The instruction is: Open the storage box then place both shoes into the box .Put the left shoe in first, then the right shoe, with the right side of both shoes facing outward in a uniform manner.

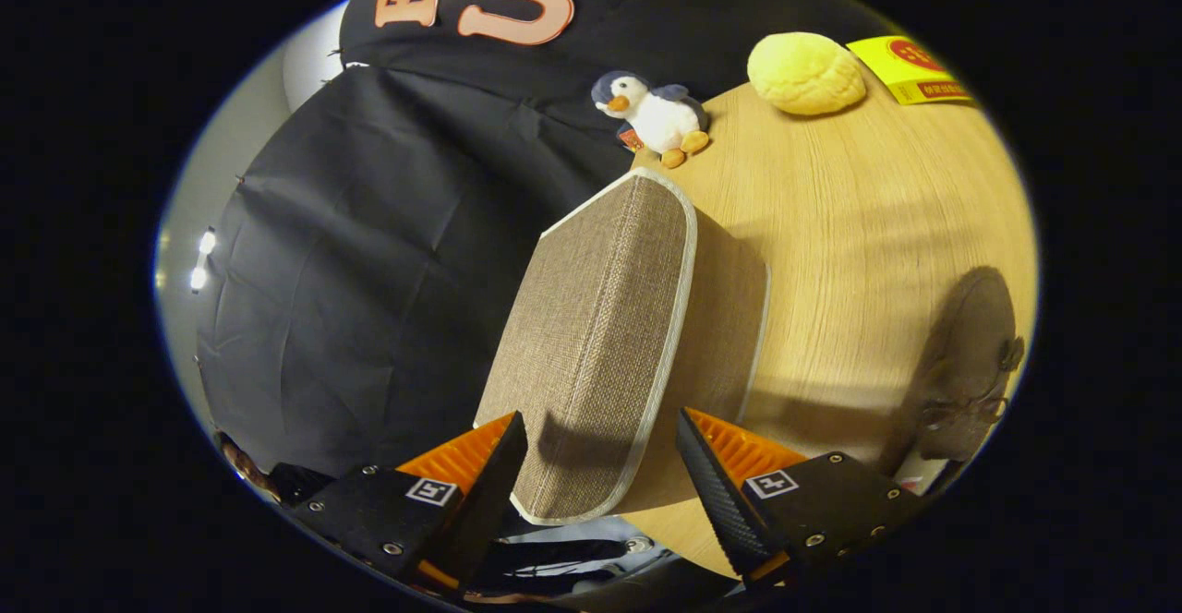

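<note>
While the gripper (600, 433) has its 2 fingers spread apart, the storage box (600, 336) lid stands between them. Far beyond sits a plush penguin (654, 116) on the table (850, 216).

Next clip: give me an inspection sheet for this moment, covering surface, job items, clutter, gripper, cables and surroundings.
Surface: wooden table, bare where visible.
Job's things: fabric lid of the storage box, raised on edge between the fingers; brown shoe beyond the right-hand finger.
Clutter: toy penguin, yellow plush, yellow packet at the far edge.
Gripper: gripper straddles the lid; contact unclear.
Cables: nothing seen.
Surroundings: black cloth wall.
</note>
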`<state>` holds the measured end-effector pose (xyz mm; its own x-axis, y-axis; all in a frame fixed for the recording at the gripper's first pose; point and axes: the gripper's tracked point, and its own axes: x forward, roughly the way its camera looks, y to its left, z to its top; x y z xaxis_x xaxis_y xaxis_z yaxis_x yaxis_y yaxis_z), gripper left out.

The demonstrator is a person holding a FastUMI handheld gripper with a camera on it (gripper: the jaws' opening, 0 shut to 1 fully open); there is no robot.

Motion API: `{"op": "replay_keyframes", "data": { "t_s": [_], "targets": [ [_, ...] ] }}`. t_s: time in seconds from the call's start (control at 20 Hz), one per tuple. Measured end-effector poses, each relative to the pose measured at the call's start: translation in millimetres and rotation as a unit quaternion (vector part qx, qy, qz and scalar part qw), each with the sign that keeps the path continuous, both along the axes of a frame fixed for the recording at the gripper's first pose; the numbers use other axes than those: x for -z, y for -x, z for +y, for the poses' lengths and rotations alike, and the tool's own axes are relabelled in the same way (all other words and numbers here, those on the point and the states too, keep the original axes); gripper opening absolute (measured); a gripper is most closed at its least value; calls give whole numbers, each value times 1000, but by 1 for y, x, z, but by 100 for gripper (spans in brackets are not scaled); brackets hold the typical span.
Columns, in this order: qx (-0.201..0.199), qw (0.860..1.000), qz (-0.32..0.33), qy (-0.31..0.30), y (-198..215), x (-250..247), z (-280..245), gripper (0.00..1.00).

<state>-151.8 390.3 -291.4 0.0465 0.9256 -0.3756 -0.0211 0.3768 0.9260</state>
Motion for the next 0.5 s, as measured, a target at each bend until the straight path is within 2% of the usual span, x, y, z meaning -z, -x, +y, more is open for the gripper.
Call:
{"op": "replay_keyframes", "data": {
  "t_s": [0.2,0.3,0.35,0.4,0.5],
  "targets": [
    [-3,998,48,-31,13,5,8,96],
    [5,994,96,-58,15,2,11,94],
    [16,991,112,-69,13,2,11,92],
    [27,990,119,-75,12,3,11,84],
    [32,989,121,-82,12,2,9,78]
  ]
}}
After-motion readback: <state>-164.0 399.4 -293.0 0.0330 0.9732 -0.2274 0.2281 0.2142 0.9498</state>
